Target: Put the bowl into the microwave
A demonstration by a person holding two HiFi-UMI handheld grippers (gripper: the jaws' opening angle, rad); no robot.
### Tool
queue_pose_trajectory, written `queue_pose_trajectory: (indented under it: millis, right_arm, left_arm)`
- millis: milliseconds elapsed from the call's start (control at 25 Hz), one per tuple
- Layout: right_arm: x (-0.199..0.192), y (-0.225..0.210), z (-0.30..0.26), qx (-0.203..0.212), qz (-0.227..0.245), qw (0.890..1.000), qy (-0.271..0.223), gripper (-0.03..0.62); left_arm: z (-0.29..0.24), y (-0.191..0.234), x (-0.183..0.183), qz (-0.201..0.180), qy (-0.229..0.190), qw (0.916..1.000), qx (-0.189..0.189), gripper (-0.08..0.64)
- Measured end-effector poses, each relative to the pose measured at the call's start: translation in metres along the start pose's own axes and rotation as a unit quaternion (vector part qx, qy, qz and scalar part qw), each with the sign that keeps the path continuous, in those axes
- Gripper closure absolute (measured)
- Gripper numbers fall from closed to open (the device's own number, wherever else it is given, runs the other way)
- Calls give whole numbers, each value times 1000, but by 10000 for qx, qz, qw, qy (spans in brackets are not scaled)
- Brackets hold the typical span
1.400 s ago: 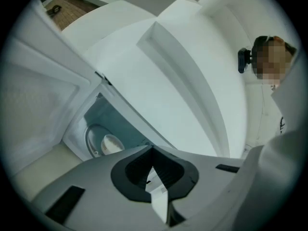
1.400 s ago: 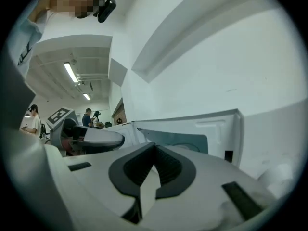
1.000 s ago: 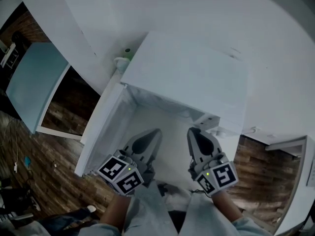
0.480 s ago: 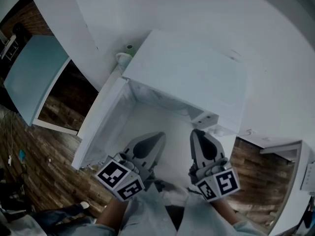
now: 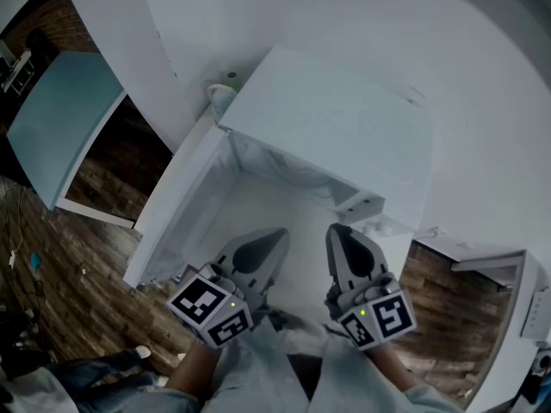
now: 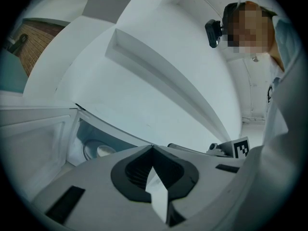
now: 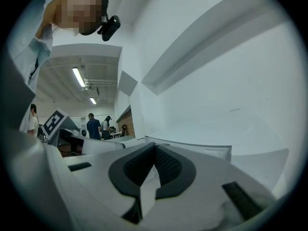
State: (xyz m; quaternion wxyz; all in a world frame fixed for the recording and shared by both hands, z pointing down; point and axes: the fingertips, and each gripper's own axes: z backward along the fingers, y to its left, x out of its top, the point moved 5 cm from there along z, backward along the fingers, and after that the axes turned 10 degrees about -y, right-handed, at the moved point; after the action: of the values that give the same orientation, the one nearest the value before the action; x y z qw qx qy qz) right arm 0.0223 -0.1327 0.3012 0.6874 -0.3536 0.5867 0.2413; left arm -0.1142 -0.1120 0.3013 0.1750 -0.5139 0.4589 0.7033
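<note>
1. Overhead, head view: the microwave (image 5: 344, 136) is a white box with a smooth, matt top. Its door (image 5: 176, 218) stands open toward the picture's left. The top hides whatever is in the cavity from this angle.
2. Same view: a small, pale, round cup (image 5: 222, 93) sits just beside the microwave's rear left corner; its contents cannot be told. Brown wood-plank floor (image 5: 95, 231) shows on either side.
3. Same view: the left tool (image 5: 277, 233) and right tool (image 5: 337, 231) are grey and tapered, side by side in front of the opening. Each carries a black-and-white marker cube. Both are clenched with nothing in them.
4. Left gripper view: the left tool (image 6: 153, 147) has its jaws pressed together and empty, with dark ribbed pads. At lower left the open cavity holds a round, pale bowl (image 6: 97, 151) on its floor, well apart from the tool. Whether anything is in it cannot be told.
5. Right gripper view: the right tool (image 7: 155, 146) has its jaws together and empty, with dark mesh-textured pads. A smooth white wall lies behind, and people (image 7: 94, 126) stand far off at the left.
</note>
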Motion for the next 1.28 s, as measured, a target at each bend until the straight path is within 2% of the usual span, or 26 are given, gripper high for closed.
queue_pose_trajectory:
  millis: [1280]
  right_arm:
    - [-11, 1, -9, 50, -113, 9997, 221, 591]
  left_arm:
    - [-1, 11, -4, -9, 125, 9999, 54, 561]
